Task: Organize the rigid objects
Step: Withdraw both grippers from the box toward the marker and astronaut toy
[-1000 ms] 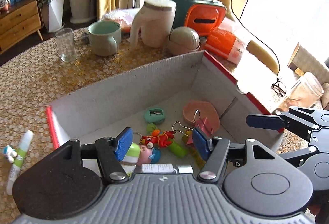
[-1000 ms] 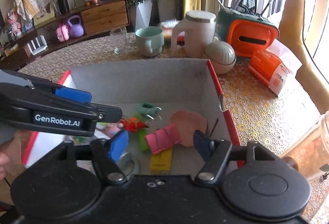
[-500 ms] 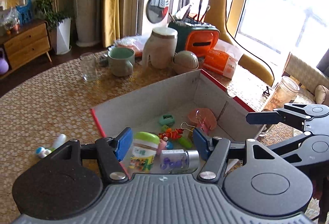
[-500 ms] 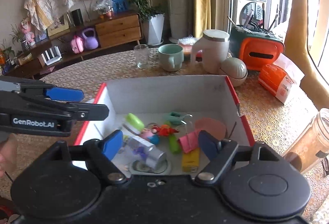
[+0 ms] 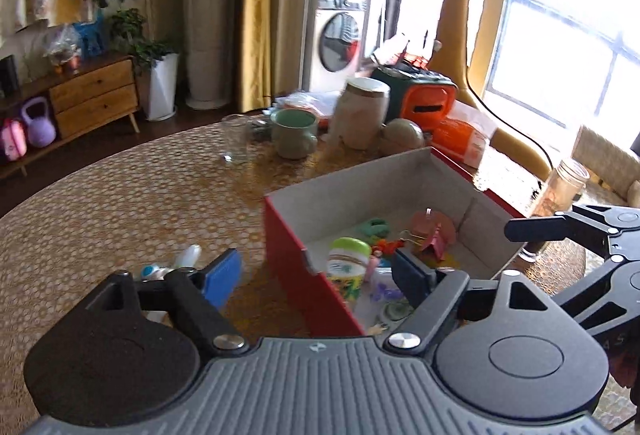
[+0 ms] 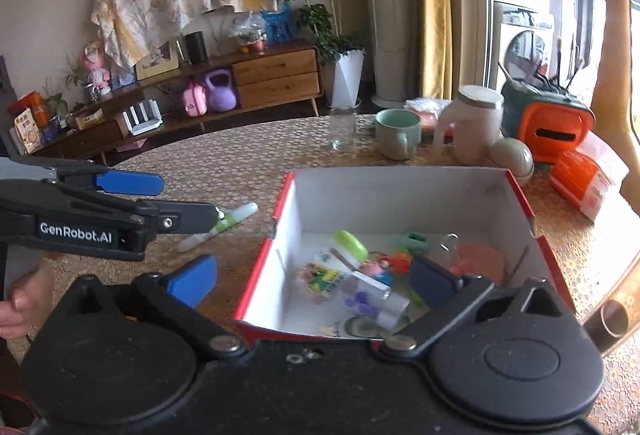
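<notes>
A red cardboard box [image 5: 296, 259] [image 6: 400, 195] with white inner walls stands on the patterned table. Inside lie a green-capped bottle [image 5: 347, 261] [image 6: 332, 275], a pink clip [image 5: 434, 237], a green sharpener [image 6: 416, 240], a clear tube [image 6: 372, 299] and several small toys. A white and green marker [image 6: 232, 219] [image 5: 186, 260] lies on the table left of the box. My left gripper [image 5: 318, 277] [image 6: 188, 199] hovers over the box's left wall, jaws opening, nothing held. My right gripper [image 6: 314, 281] hangs above the box's near edge, jaws opening wide and empty; one of its fingers [image 5: 536, 227] shows beyond the box.
Behind the box stand a glass [image 6: 343, 133], a green mug [image 6: 398, 133], a white jug [image 6: 472, 129], a round pot [image 6: 514, 157], an orange case [image 6: 554, 127] and an orange packet [image 6: 584, 181]. A jar [image 5: 562, 187] sits at the right. A hand [image 6: 24, 299] grips the left tool.
Both grippers have drawn back and up from inside the box, and their jaws have widened. The left one has swung left, so the marker now sits by its left pad.
</notes>
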Motion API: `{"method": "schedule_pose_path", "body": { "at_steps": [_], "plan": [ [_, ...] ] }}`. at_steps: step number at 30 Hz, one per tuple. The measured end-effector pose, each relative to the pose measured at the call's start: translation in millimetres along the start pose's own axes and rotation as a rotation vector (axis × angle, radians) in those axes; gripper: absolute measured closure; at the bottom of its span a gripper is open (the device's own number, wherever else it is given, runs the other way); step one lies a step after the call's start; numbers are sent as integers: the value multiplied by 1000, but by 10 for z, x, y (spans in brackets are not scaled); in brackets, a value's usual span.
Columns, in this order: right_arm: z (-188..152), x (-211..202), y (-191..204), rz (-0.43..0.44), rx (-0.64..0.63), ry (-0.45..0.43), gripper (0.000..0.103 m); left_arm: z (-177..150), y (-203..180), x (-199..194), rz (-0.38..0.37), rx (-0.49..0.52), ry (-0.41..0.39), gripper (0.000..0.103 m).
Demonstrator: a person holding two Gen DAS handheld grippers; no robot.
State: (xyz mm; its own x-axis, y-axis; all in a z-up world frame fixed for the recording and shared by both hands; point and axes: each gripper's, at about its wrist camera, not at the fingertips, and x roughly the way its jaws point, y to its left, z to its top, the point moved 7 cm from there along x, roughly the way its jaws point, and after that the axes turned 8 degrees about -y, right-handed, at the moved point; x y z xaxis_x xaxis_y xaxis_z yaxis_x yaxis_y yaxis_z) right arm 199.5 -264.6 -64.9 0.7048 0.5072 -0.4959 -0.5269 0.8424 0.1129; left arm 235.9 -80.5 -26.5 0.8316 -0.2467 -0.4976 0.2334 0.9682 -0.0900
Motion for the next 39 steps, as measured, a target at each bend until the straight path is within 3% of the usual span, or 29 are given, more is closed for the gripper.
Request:
{"method": "schedule_pose_path", "body": {
  "at_steps": [8,19,26,39],
  "plan": [
    [4,118,322,25,-11,7,0,-167,456,-181,72,-59,-11,20],
    [-25,451,832,64,-21,54,0,-556,1100,-245,211,-68,0,20],
    [28,772,1198,97,-90,73,1,-774,1392,-180,237,-96,5,20],
    [249,1651,1432,161,-135,172,2,-939,1663,197,231,-124,3,20]
  ]
}}
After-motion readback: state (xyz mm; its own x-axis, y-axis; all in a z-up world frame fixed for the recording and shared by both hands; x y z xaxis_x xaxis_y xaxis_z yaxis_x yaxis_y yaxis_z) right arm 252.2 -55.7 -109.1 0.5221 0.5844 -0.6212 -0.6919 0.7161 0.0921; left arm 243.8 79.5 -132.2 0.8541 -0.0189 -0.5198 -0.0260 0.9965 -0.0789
